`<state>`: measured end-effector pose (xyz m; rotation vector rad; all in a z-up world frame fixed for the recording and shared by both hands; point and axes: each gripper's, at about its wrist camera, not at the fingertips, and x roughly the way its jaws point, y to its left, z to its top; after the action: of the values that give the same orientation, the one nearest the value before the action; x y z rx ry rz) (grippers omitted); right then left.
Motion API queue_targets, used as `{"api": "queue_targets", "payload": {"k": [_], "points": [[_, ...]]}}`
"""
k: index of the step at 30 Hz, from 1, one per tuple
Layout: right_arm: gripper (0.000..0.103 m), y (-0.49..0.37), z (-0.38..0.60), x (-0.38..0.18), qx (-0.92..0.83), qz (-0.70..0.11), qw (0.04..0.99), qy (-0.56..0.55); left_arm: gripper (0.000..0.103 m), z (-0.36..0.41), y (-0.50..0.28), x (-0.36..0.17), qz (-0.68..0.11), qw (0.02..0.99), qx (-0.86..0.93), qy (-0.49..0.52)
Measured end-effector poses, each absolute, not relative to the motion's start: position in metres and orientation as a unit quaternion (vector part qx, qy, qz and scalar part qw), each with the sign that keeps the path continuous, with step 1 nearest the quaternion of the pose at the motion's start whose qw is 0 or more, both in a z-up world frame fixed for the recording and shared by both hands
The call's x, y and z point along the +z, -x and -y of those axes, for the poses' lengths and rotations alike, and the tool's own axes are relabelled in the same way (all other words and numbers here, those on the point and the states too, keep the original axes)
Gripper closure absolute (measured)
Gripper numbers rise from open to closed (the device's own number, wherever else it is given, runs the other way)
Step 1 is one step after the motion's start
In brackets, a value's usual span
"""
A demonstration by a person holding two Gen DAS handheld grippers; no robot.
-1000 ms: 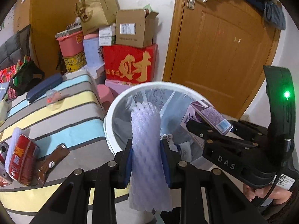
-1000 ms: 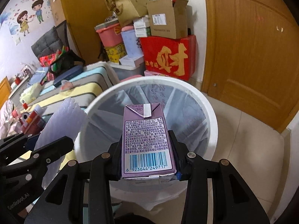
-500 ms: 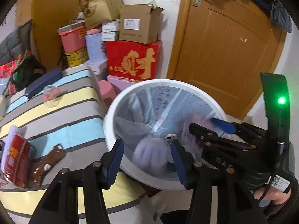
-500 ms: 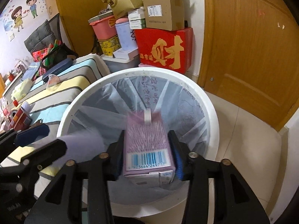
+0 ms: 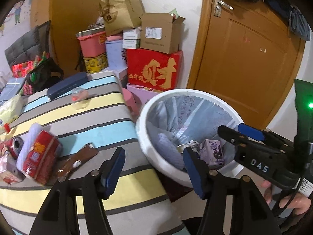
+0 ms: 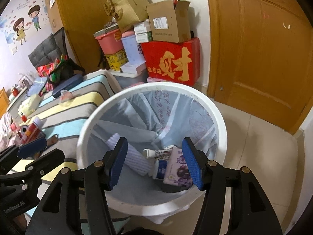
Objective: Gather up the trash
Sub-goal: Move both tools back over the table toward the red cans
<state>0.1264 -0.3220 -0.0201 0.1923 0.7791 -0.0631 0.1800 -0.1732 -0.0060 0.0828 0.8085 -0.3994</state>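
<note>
Both grippers have just been opening, and nothing sits between the jaws of either. The left gripper (image 5: 154, 168) hangs with its jaws apart over the near edge of the striped bed (image 5: 82, 117) and the rim of the white bin (image 6: 221, 121). The right gripper (image 6: 156, 162) stands with its jaws apart above the bin's opening. The white foam net (image 6: 135, 160) lies in the lined bin against its left wall, and the purple carton (image 6: 176, 172) lies at the near right side, with a small white tube (image 6: 156, 152) between the 2. On the bed's left edge rest a red carton (image 5: 41, 156), a crushed can (image 5: 13, 146) and a brown wrapper (image 5: 78, 158).
</note>
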Motion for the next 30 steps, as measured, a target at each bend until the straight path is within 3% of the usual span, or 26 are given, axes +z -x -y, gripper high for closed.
{"api": "queue_targets", "payload": {"k": [5, 8, 30], "points": [[0.043, -0.119, 0.308, -0.014, -0.024, -0.359, 0.928, -0.092, 0.041, 0.15, -0.165, -0.001, -0.377, 0.91, -0.165, -0.042], [0.042, -0.117, 0.299, -0.012, -0.014, -0.353, 0.93, -0.1, 0.033, 0.131, -0.157, 0.001, -0.376, 0.914, -0.152, -0.03], [0.039, -0.111, 0.2, -0.005, 0.065, -0.343, 0.934, -0.071, 0.033, -0.024, -0.115, 0.006, -0.35, 0.936, -0.03, 0.034]]}}
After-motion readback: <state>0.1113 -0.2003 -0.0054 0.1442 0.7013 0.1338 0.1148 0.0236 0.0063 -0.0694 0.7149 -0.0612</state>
